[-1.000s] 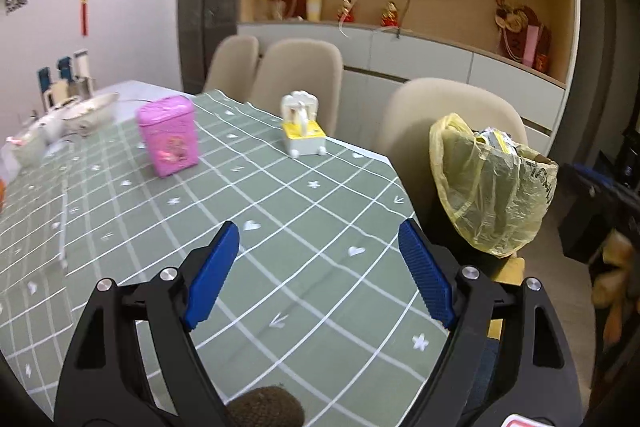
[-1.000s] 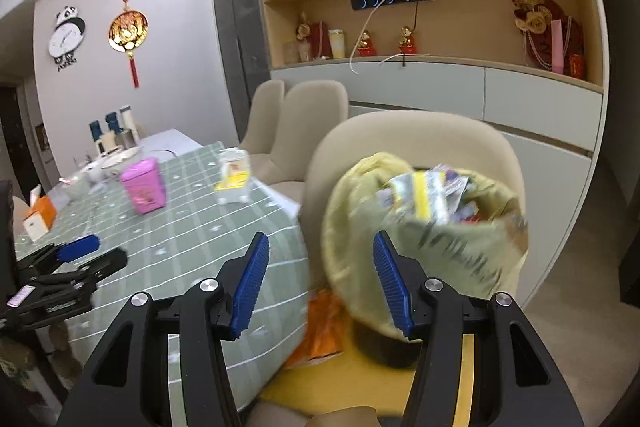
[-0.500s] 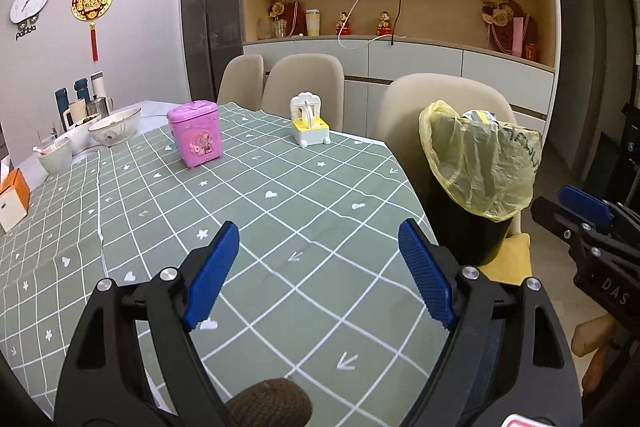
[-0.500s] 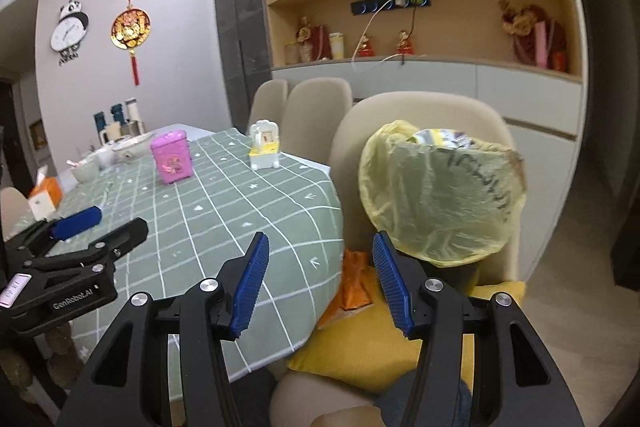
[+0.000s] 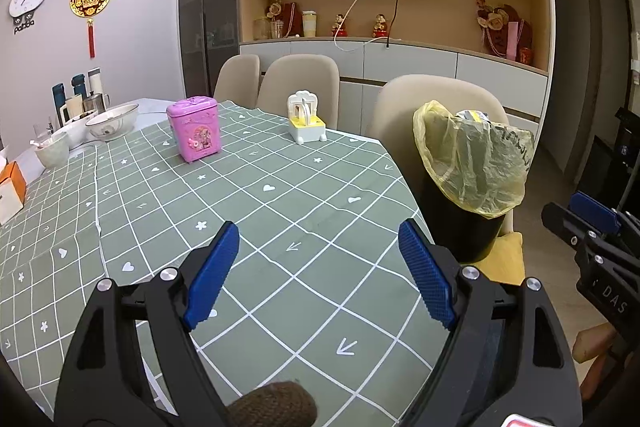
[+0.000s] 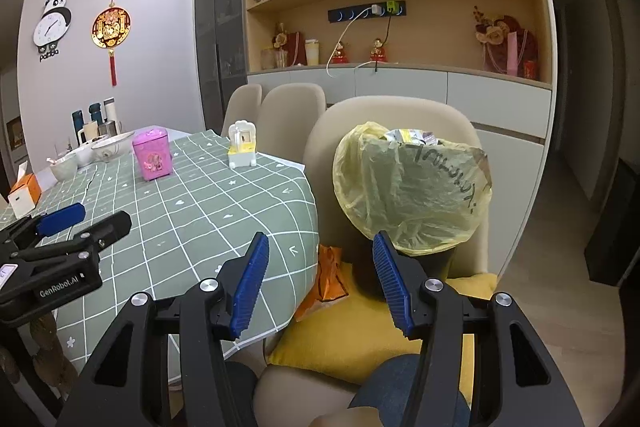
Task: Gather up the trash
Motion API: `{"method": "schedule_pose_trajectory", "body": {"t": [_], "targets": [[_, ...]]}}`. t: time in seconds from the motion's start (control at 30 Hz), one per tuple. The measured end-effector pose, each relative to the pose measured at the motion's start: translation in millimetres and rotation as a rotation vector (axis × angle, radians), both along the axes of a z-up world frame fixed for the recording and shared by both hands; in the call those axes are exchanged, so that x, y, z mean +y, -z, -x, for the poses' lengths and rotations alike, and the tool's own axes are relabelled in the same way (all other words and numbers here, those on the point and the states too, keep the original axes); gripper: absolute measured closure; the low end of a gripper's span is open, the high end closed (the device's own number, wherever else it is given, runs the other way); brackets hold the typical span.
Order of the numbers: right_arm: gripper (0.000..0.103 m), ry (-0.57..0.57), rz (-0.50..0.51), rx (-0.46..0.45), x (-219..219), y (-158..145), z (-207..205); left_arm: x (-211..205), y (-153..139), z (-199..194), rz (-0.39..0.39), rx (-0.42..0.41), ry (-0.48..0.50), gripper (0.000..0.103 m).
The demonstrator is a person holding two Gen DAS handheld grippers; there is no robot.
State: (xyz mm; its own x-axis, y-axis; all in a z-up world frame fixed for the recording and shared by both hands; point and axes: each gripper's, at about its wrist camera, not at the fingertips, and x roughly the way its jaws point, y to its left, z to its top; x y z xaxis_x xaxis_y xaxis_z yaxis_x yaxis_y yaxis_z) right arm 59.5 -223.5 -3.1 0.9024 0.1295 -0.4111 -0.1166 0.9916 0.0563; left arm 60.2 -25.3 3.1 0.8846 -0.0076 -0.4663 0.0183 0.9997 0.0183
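A: Starting nearest: left gripper (image 5: 316,267) spread wide over the green checked tablecloth (image 5: 256,211), nothing between the blue pads. Right gripper (image 6: 320,283) also spread and empty, hanging over the yellow cushion (image 6: 360,331).

B: Any trash left to pick up?

A: Looks like one piece: an orange wrapper (image 6: 326,277) lying on that cushion, just left of the bin's foot, tucked beside the table's edge. Nothing resembling litter on the near cloth.

B: And the bin?

A: Black bin (image 5: 464,227) with a yellow liner bag (image 6: 408,195) standing on the beige chair (image 6: 400,115) right of the table, crumpled packets (image 6: 408,137) showing above the rim. Mostly done, probably.

B: Farther back?

A: Pink tin (image 5: 195,133), white-and-yellow toy (image 5: 306,123), bowls (image 5: 112,121) far left. Kept items, apparently, not trash.
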Motion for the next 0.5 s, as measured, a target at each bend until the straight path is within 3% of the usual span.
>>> {"method": "schedule_pose_trajectory", "body": {"t": [0.5], "targets": [[0.052, -0.002, 0.004, -0.005, 1.6, -1.4, 2.5, -4.3, 2.2, -0.6, -0.008, 0.0, 0.007, 0.025]]}}
